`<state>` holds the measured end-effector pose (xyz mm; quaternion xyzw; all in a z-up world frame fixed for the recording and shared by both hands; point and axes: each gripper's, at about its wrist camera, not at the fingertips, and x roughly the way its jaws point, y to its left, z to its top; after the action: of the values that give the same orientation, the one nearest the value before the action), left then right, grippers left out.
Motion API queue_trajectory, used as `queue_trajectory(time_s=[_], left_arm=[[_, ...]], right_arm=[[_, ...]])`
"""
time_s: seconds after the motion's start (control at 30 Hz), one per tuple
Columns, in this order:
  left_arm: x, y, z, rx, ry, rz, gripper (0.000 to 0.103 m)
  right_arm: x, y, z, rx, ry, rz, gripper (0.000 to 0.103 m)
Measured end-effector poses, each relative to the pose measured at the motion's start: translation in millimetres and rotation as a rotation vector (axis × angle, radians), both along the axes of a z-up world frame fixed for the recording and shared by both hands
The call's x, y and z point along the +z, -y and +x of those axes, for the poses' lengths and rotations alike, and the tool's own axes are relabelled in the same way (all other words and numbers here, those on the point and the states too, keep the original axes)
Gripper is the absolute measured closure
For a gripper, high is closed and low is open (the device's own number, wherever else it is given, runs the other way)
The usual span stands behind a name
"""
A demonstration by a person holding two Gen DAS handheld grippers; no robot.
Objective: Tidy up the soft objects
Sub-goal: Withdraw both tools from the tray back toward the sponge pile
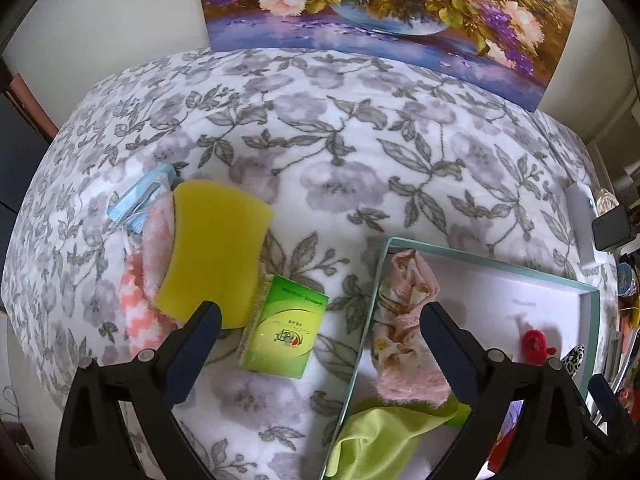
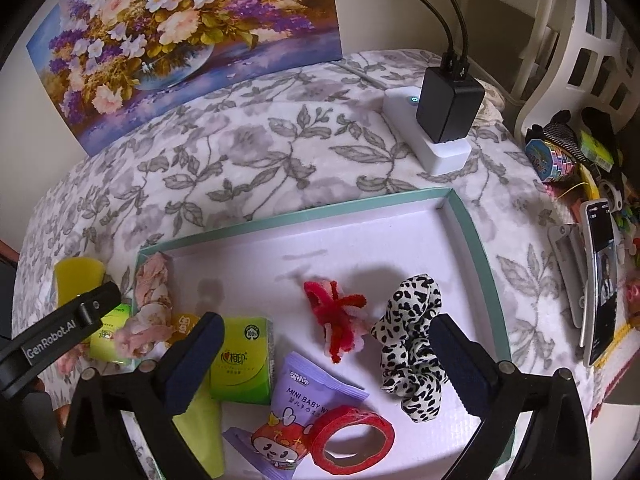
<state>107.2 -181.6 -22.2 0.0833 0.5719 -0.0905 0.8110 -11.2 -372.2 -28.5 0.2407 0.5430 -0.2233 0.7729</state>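
Observation:
A teal-rimmed white tray (image 2: 466, 220) lies on the floral blanket. In it are a pink floral sock (image 2: 150, 296), a red pipe-cleaner tie (image 2: 336, 312), a leopard scrunchie (image 2: 412, 340), a green tissue pack (image 2: 242, 360), a purple wipes pack (image 2: 296, 404), a red tape roll (image 2: 352, 434) and a lime cloth (image 1: 384, 436). My right gripper (image 2: 324, 356) is open and empty above these. My left gripper (image 1: 320, 340) is open and empty over the tray's left rim (image 1: 374, 292). Left of the tray lie a yellow sponge (image 1: 216, 248), a green tissue pack (image 1: 286, 326), a pink checked cloth (image 1: 138, 312) and a blue mask (image 1: 140, 200).
A flower painting (image 2: 180, 40) leans on the wall at the back. A white power strip (image 2: 432, 144) with a black charger (image 2: 450, 108) sits back right. A phone (image 2: 602, 280) and cluttered small items lie at the right edge.

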Motion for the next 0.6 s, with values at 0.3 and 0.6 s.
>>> queue_trajectory(time_s=[0.3, 0.6], left_arm=[[3, -9, -1, 0.004, -0.010, -0.019, 0.004], [18, -50, 4, 0.044, 0.024, -0.007, 0.004]], right_arm=[[6, -9, 3, 0.001, 0.002, 0.003, 0.000], [14, -49, 26, 0.067, 0.011, 0.009, 0.000]])
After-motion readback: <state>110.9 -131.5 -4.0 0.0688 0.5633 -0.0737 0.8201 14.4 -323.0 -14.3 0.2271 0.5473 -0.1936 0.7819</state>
